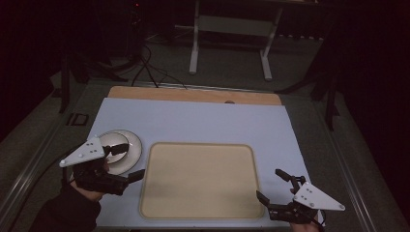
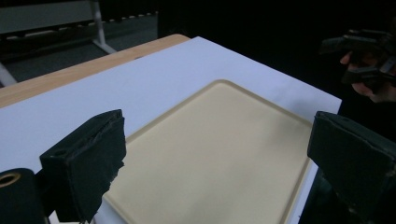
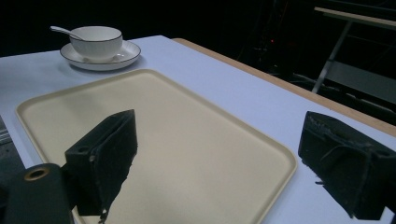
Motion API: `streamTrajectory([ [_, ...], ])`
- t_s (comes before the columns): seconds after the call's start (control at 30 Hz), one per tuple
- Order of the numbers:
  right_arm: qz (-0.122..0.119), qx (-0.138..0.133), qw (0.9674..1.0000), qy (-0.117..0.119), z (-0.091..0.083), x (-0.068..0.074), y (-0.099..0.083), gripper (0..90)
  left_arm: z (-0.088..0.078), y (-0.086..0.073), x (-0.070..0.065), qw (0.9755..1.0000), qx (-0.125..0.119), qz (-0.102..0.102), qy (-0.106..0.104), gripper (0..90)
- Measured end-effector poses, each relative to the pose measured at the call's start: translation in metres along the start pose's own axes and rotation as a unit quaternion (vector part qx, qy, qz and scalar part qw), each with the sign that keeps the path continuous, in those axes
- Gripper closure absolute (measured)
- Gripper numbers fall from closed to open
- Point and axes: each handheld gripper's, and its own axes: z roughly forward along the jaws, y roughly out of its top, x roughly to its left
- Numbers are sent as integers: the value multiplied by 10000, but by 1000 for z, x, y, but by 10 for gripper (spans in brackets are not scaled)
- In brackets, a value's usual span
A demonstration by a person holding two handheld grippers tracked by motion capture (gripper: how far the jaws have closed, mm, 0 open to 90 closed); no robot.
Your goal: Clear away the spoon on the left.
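- The bowl [image 3: 96, 41], white with a dark rim, sits on a white saucer [image 3: 125, 52] with a spoon [image 3: 65, 31] inside, at the upper left of the right gripper view.
- The left gripper [image 1: 130, 164] hangs over the saucer, jaws wide and empty.
- The right gripper [image 1: 271, 184], lower right in the high view, is likewise spread wide.
- A beige tray [image 1: 200, 180] lies mid-frame on the pale blue table [image 1: 203, 121]; the room is dark.

Dim scene overall; room beyond tabletop [image 1: 193, 116] nearly black. Light falls mainly on tabletop, pale blue-white, from above; no hard glare. Tray [image 1: 200, 181] evenly lit, matte. Soft shadow beside saucer [image 3: 100, 58] near far left corner. Gripper views: near jaws dark, slightly soft; far edge detail murky. High view low-contrast, mild grain, corners darkened.
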Motion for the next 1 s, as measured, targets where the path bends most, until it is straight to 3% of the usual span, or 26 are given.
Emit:
streamTrajectory([
  [0.3, -7, 28, 10000, -10, 1, 0, 0, 118, -18, -6, 20, 9987, -9, -328, 401, 49],
  [0.63, 1, 51, 10000, -13, 2, 0, -1, 118, -34, -19, 39, 9934, 64, -782, 831, 49],
  [0.7, 1, 53, 10000, -17, 2, 0, -1, 119, -36, -22, 43, 9889, 226, -988, 1089, 49],
  [0.77, 4, 57, 10000, -15, 2, 0, -1, 119, -37, -25, 47, 9857, 286, -1159, 1187, 49],
  [0.8, 1, 57, 10000, -18, 2, 0, -1, 118, -38, -28, 50, 9829, 343, -1271, 1288, 49],
  [1.0, 3, 66, 10000, -23, 3, 0, -1, 118, -41, -44, 57, 9739, 524, -1669, 1443, 49],
])
